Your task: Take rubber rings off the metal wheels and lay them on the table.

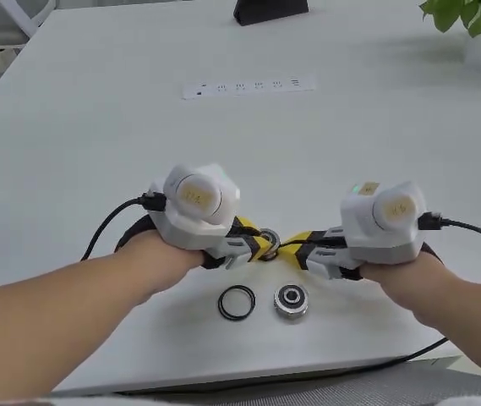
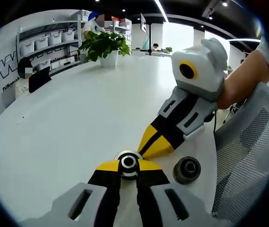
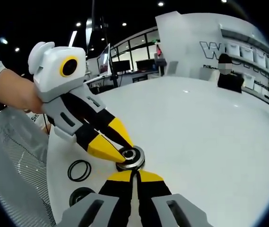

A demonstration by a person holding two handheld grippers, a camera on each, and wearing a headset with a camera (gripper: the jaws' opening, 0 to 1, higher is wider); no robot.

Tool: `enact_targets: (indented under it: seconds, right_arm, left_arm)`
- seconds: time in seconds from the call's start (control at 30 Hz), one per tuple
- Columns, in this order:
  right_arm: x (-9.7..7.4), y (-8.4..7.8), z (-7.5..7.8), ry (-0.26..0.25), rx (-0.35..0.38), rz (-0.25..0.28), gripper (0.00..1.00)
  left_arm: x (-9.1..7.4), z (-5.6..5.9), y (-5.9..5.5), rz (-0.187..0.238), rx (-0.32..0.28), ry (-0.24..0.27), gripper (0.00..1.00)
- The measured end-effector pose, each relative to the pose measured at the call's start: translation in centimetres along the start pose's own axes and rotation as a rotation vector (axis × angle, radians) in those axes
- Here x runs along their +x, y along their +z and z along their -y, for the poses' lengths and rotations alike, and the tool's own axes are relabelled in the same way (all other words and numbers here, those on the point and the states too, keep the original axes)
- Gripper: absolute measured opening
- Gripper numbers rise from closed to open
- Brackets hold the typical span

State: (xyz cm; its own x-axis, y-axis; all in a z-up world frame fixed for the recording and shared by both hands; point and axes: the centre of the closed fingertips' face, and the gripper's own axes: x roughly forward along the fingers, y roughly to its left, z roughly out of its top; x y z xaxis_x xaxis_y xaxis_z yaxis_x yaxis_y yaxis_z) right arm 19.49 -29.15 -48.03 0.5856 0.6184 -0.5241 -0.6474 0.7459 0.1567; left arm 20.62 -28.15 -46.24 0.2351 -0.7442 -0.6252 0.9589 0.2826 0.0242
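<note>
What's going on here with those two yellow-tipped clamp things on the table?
A person holds a gripper in each hand over a white table, working rubber rings off small metal wheels. The left gripper and the right gripper meet tip to tip at one raised wheel, both with jaws drawn close at its rim. Nearer the person, a loose black ring lies flat on the table beside a second wheel.

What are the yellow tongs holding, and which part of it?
One metal wheel. The left tongs and right tongs each pinch its outer edge, from opposite sides.
</note>
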Motion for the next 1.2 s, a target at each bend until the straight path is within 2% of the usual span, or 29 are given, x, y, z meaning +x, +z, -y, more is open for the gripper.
enact_targets:
  seconds: [0.33,0.57,0.7,1.2]
  right_arm:
    - [-0.5,0.3,0.1,-0.011,0.050,0.009,0.00]
    - [-0.5,0.3,0.4,-0.009,0.150,0.021,0.00]
    - [-0.7,0.9,0.5,-0.012,0.236,0.061,0.00]
    - [-1.1,1.8,-0.3,0.008,0.293,0.067,0.00]
  left_arm:
    - [0.0,0.1,0.0,-0.004,0.005,0.002,0.06]
    - [0.0,0.2,0.0,-0.005,0.000,0.007,0.06]
    - [0.0,0.2,0.0,-0.010,0.004,0.004,0.06]
    - [0.1,0.2,0.1,-0.017,0.006,0.019,0.06]
